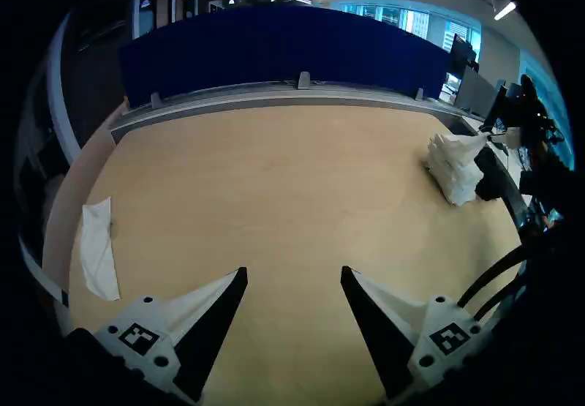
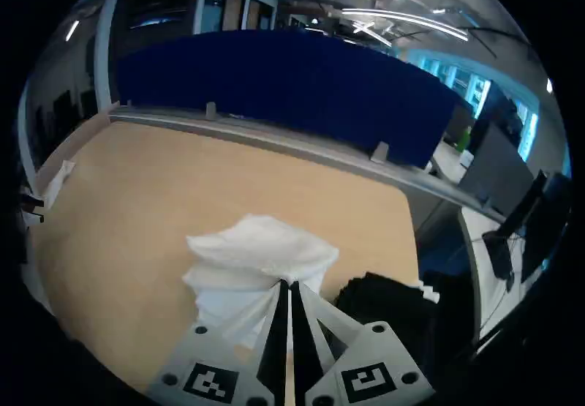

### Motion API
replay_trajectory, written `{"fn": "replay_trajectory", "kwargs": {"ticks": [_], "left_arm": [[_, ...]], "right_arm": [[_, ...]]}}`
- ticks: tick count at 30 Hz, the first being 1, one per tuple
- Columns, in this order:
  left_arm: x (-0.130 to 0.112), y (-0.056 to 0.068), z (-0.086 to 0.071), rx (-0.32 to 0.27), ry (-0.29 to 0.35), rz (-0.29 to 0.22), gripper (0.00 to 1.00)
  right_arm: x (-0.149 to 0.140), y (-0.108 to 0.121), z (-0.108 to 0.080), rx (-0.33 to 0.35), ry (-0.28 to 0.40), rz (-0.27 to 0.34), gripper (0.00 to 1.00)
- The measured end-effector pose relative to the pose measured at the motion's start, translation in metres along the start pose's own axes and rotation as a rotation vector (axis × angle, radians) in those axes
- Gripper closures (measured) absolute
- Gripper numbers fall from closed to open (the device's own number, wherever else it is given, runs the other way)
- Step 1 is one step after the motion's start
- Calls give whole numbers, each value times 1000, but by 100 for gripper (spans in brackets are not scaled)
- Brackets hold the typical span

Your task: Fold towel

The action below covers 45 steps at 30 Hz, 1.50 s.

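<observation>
My right gripper (image 2: 287, 285) pinches the top towel (image 2: 256, 249) on the table (image 2: 131, 186), my left gripper (image 1: 292, 270) above the table, fingers spread.

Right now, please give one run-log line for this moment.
left hand-held gripper: open | right hand-held gripper: shut on towel

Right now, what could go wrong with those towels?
1. The right tool pinches a towel from the white pile; lifting may drag others along.
2. That pile sits near the table edge, so some could slide off.
3. The left tool hangs open, far off, unable to steady it.
</observation>
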<state>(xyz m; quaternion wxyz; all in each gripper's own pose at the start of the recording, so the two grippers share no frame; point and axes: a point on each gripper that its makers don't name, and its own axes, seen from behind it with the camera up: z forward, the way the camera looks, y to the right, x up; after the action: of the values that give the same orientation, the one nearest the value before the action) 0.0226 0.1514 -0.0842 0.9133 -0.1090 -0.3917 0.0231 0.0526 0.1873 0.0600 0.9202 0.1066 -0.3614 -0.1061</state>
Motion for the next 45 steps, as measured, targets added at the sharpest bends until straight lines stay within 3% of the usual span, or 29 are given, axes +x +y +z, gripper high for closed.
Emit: {"fn": "replay_trajectory", "kwargs": {"ticks": [6,12,21,31,34,39,45], "left_arm": [[0,2,2,-3,-5,13,5],[3,1,-1,2,-2,24,5],[3,1,-5,8,1,26,5],[2,-4,-5,15,3,27,5],[2,-6,-5,15,5,25,5],[4,-11,-4,18,7,24,5],[10,-21,0,22,27,15,5]], "right_arm": [[-50,5,10,-38,-65,99,98],[-80,11,27,-85,-119,162,98],[-106,9,40,-113,-170,212,98],[-99,5,29,-123,-114,250,89],[-98,3,22,-127,-97,253,80],[-94,-3,10,-133,-77,237,54],[-74,-33,-6,-95,-10,219,13]]}}
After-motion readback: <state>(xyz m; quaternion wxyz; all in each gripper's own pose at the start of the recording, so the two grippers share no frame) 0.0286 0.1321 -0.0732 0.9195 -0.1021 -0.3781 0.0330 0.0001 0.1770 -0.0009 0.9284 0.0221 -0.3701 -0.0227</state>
